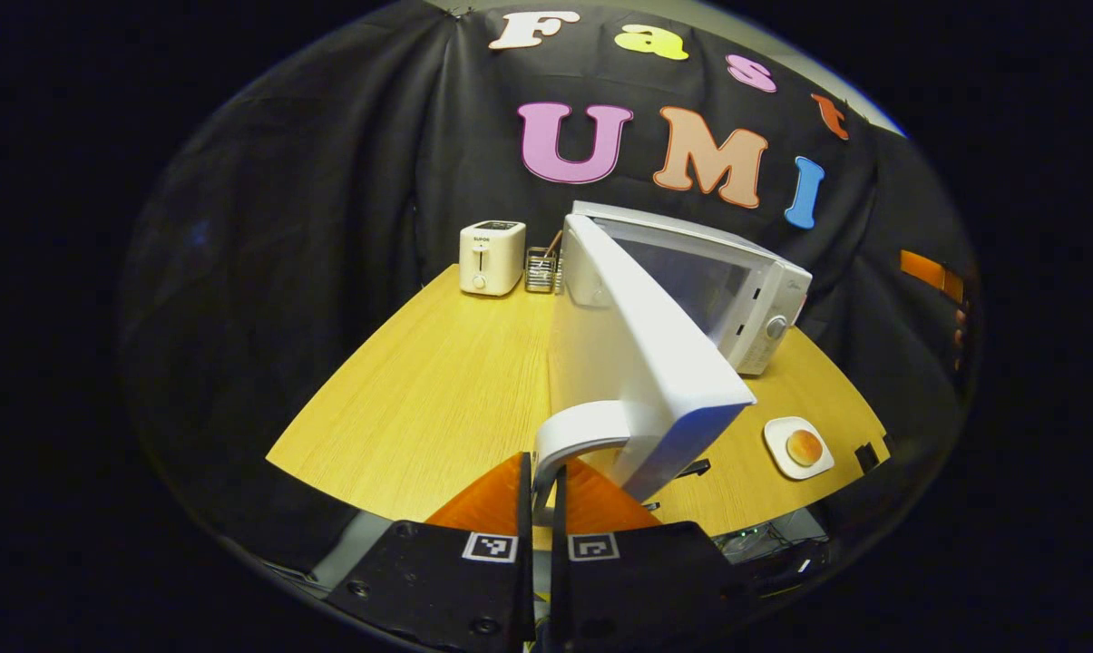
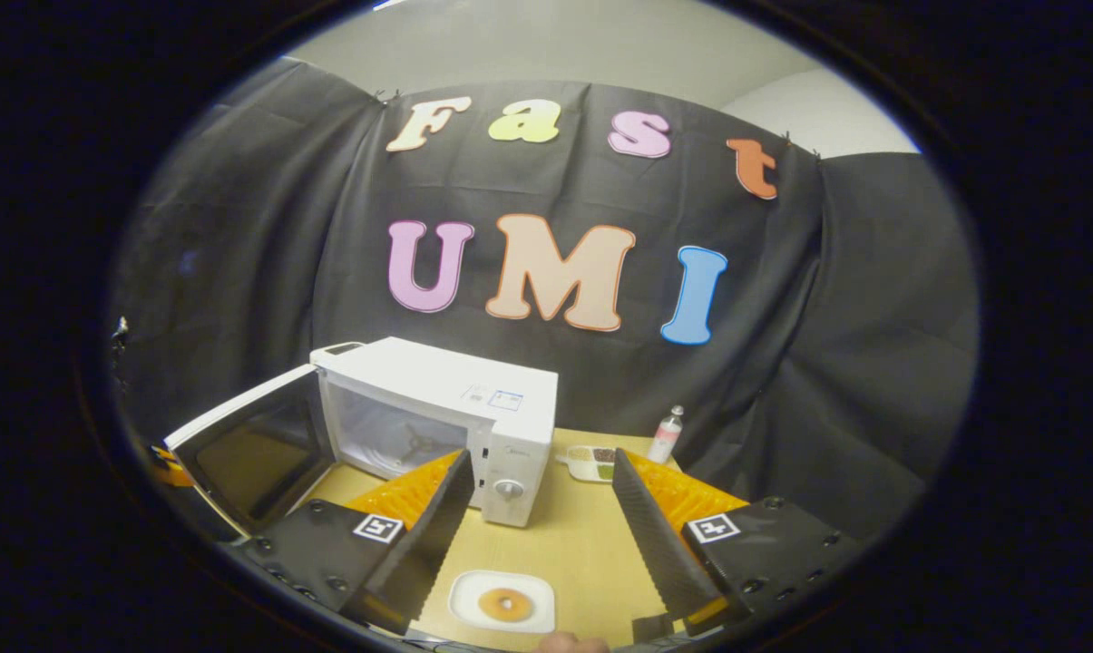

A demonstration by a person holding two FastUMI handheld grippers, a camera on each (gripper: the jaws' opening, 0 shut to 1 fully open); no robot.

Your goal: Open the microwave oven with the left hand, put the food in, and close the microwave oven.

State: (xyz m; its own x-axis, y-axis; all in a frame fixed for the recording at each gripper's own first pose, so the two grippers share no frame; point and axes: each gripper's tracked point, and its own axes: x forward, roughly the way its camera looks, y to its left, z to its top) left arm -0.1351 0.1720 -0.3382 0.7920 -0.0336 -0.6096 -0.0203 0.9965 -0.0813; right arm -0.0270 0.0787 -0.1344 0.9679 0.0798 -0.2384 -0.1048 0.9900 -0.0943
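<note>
The white microwave (image 1: 746,281) stands on the wooden table with its door (image 1: 637,363) swung wide open toward me. My left gripper (image 1: 539,494) is shut on the door's curved white handle (image 1: 582,431), with both fingers pressing its lower end. A white plate (image 1: 797,448) with a round golden bun (image 1: 804,446) lies on the table to the right of the door. In the right gripper view, my right gripper (image 2: 539,458) hangs open above the plate (image 2: 473,589) and bun (image 2: 504,603). Beyond it are the microwave (image 2: 455,390), its empty cavity and the open door (image 2: 247,453).
A white toaster (image 1: 491,257) and a wire holder (image 1: 541,269) stand at the table's back left. A small divided dish (image 2: 591,462) and a little bottle (image 2: 665,435) sit behind the microwave's right side. The table's (image 1: 437,390) near edge lies close below both grippers.
</note>
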